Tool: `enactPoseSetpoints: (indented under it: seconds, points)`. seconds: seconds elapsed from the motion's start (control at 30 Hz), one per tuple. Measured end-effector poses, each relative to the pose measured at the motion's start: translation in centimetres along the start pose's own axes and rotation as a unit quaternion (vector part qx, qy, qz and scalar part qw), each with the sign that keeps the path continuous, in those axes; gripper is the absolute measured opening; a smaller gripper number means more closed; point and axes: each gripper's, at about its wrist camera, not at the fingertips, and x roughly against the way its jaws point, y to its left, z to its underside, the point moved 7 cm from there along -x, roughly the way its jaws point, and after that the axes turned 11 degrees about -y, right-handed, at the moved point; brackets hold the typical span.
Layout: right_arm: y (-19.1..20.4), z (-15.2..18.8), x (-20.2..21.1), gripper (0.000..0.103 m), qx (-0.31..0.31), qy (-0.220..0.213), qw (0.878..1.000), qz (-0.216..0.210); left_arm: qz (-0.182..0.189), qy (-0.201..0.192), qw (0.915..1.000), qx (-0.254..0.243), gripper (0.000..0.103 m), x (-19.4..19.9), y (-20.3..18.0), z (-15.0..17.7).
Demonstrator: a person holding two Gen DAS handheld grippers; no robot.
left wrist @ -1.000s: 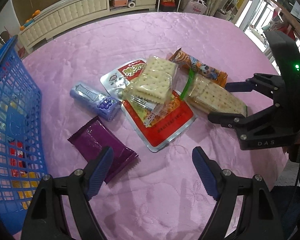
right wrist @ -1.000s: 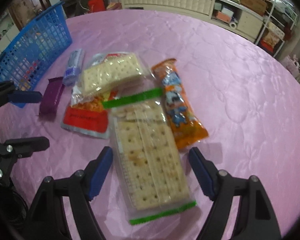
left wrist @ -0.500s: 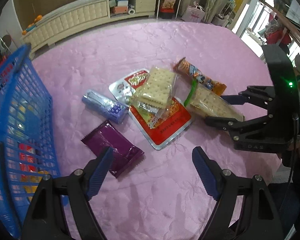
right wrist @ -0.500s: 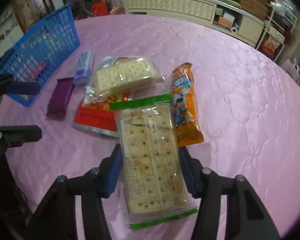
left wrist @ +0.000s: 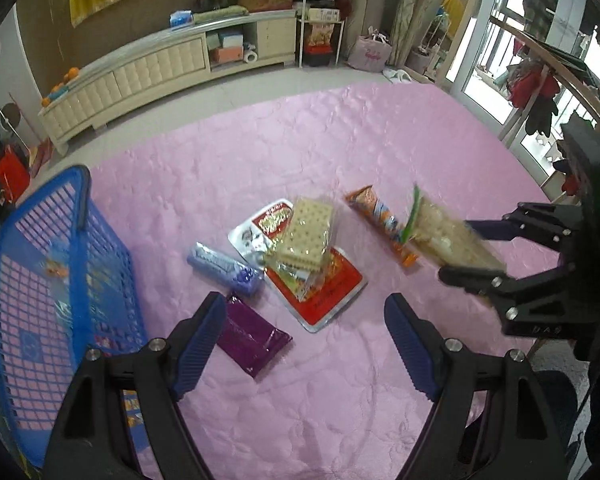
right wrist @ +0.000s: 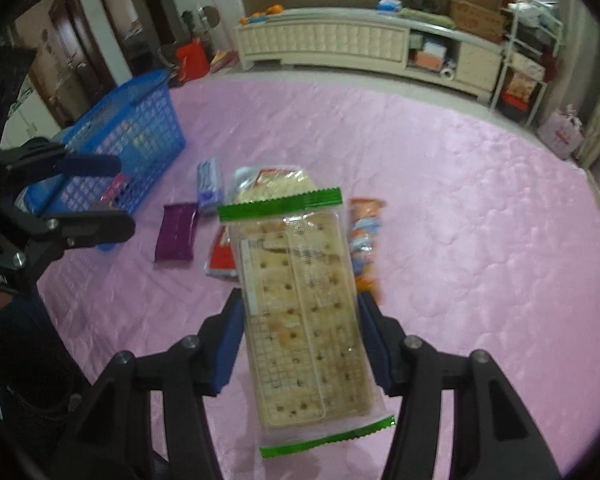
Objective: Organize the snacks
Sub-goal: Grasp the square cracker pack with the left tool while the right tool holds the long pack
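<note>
**Cracker pack lifted off the table**

My right hand-held gripper (right wrist: 300,336) is clamped on the green-edged cracker pack (right wrist: 304,312), held above the pink table (right wrist: 480,220), well right of the blue basket (left wrist: 56,280). My left hand-held gripper (left wrist: 304,344) hangs released, nothing between its fingers, beside the basket, over the purple packet (left wrist: 252,336).

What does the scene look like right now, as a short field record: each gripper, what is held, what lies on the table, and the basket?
right gripper: shut on the green-edged cracker pack, held above the table
left gripper: open, nothing between its fingers, above the purple packet
on pink tablecloth: purple packet, blue-violet packet, clear cracker pack lying on the red pouch, orange snack bag
blue basket: at the table's left edge in the left wrist view, some items inside, not identifiable
</note>
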Motion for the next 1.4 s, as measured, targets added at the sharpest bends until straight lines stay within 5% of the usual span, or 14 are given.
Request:
enactPoseSetpoints:
  seconds: [0.13,0.57,1.07,1.27,1.4]
  points:
    - [-1.1,-1.3,1.0,0.059,-0.012,-0.011,1.000,0.026,0.023,0.003,0.9997,0.005,0.080,-0.2,-0.5,-0.5]
    - [-4.1,-4.4,-0.2,0.059,-0.059,-0.045,0.990,0.119,0.002,0.027,0.9992,-0.030,0.080,-4.8,-1.2,-2.8]
    - [-6.6,-2.4,-3.3,0.059,-0.120,-0.041,0.983,0.135,0.008,0.087,0.9909,-0.103,0.076,-11.0,-2.2,-2.1]
    - [-6.5,-1.7,-4.0,0.060,-0.124,-0.031,0.984,0.127,-0.007,0.113,0.9891,-0.094,0.057,-13.7,-1.8,-2.1]
    - [-6.7,-1.6,-4.1,0.060,-0.139,-0.032,0.984,0.104,-0.018,0.138,0.9846,-0.106,0.055,-15.2,-2.1,-1.3]
